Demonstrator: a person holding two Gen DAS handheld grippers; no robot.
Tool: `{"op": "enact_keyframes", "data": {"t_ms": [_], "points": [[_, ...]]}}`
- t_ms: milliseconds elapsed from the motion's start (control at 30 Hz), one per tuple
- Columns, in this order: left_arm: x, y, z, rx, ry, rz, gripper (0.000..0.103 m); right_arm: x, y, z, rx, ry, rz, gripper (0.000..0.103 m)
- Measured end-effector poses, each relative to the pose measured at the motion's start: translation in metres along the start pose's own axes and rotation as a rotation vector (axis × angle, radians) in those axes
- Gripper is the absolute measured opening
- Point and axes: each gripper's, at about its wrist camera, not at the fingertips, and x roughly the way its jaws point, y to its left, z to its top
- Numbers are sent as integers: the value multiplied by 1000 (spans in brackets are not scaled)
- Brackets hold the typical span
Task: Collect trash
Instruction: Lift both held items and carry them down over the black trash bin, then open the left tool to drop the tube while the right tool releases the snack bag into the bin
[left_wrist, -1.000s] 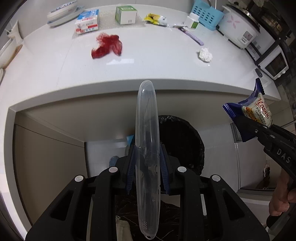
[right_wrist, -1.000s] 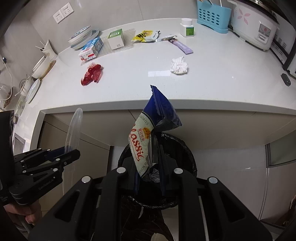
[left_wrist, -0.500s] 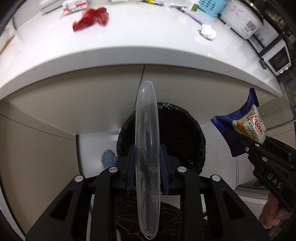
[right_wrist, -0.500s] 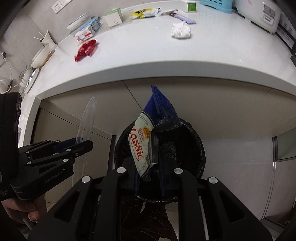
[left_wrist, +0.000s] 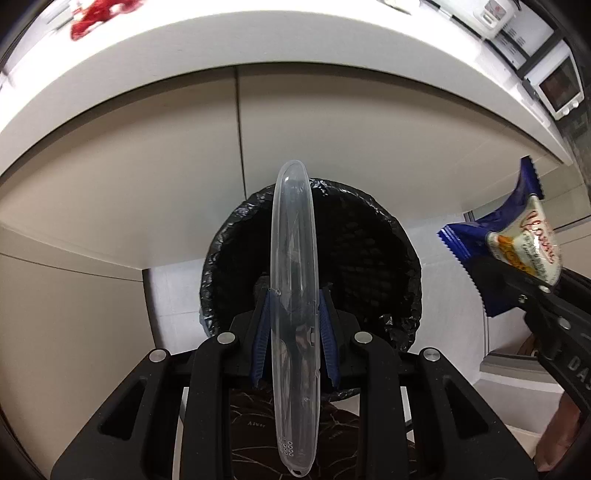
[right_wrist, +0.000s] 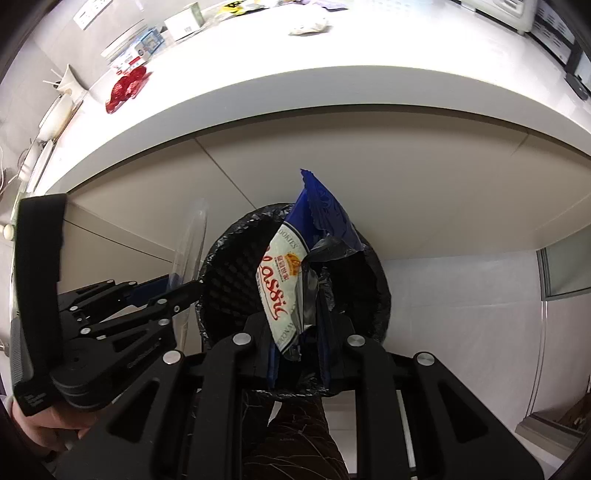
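Observation:
My left gripper is shut on a clear plastic lid held on edge, directly over a round bin lined with a black bag. My right gripper is shut on a blue and white cookie wrapper, also above the black-lined bin. In the left wrist view the cookie wrapper and right gripper show at the right edge. In the right wrist view the left gripper with the clear lid is at the left. Both grippers point steeply down.
The bin stands on the floor under a white countertop with beige cabinet fronts behind it. On the counter lie a red wrapper, a crumpled tissue and small boxes. A hand holds the left gripper.
Both grippers have come down toward the bin with their loads. The countertop has slid to the top of both views and the bin now looks larger.

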Motion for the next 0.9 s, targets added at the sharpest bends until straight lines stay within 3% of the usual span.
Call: {"op": "enact_keyframes", "data": {"t_ms": [633, 900], "points": [[13, -20, -1, 73, -10, -21, 27, 5, -23, -6, 51, 6, -26, 15], [5, -16, 6, 63, -41, -24, 59, 5, -22, -5, 49, 7, -21, 15]]}}
